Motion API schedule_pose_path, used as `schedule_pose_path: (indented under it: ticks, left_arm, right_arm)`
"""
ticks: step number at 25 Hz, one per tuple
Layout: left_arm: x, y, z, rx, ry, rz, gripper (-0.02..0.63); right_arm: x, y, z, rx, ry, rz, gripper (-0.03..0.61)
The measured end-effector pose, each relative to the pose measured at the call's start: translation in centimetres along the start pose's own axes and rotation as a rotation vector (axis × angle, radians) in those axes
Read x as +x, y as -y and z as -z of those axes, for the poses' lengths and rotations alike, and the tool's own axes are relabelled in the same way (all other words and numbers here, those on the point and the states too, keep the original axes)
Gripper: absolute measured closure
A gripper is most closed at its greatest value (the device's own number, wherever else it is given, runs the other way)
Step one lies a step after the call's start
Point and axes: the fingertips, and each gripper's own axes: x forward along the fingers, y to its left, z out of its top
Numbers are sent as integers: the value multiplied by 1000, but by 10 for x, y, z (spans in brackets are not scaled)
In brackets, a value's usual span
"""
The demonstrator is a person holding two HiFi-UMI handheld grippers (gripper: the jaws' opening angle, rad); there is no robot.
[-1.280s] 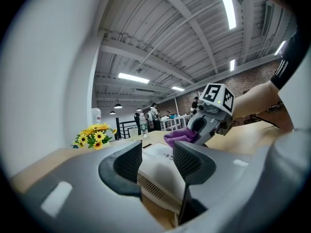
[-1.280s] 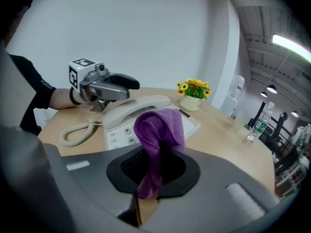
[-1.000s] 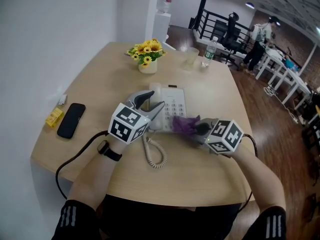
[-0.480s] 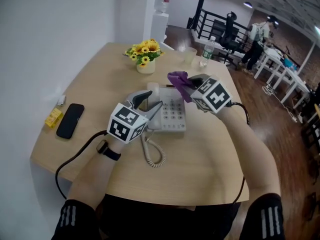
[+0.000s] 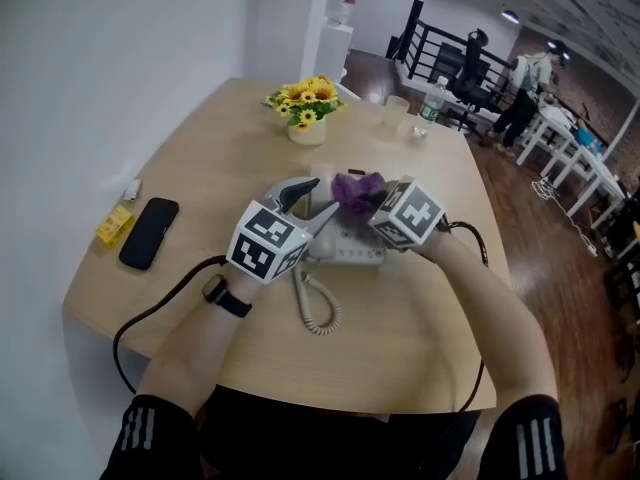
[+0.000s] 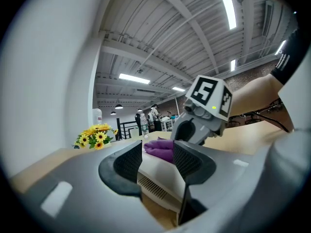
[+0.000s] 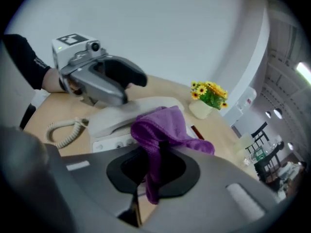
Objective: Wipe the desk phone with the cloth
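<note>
The white desk phone (image 5: 352, 251) lies mid-table, mostly covered by both grippers. My left gripper (image 5: 308, 204) sits over the phone's left side, its jaws closed against the white handset (image 6: 156, 165) that fills the gap between them. My right gripper (image 5: 372, 206) is shut on a purple cloth (image 5: 354, 189) that drapes onto the phone's upper part. In the right gripper view the cloth (image 7: 163, 127) hangs from the right gripper (image 7: 153, 166) above the phone (image 7: 116, 118), and the left gripper (image 7: 127, 81) rests on the handset. The left gripper (image 6: 158, 154) faces the cloth (image 6: 160, 148).
A coiled cord (image 5: 318, 308) trails toward the near table edge. A pot of yellow flowers (image 5: 308, 108), a glass (image 5: 395, 116) and a water bottle (image 5: 432, 103) stand at the far side. A black smartphone (image 5: 148, 232) and a yellow packet (image 5: 114, 224) lie at left.
The right gripper swept the cloth from the phone's near end up past its far end, then came back down onto the upper part. The left gripper stayed put.
</note>
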Motion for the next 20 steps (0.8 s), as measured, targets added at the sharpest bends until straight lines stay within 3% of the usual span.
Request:
schedule_pose_path:
  ticks: [7,12,14,17,20]
  left_arm:
    - [0,-1,2,-6,-4,-1,420]
    - [0,-1,2,-12,-5,-7,420]
    - [0,-2,1,-12,-2,-7,420]
    - [-1,-4,1,-15,-2,-12,420]
    - [-2,-7,2,-22,-1,-21,430]
  right_arm:
    - [-29,-87,31,-95,10,-120,543]
    - [-49,-116,46,-115,-9,-207,543]
    - [-60,-98,34,-80,49,-174,543]
    - [-78,-33,-6,22,188,-20,543]
    - [-80,32,-42,93,250,118,543]
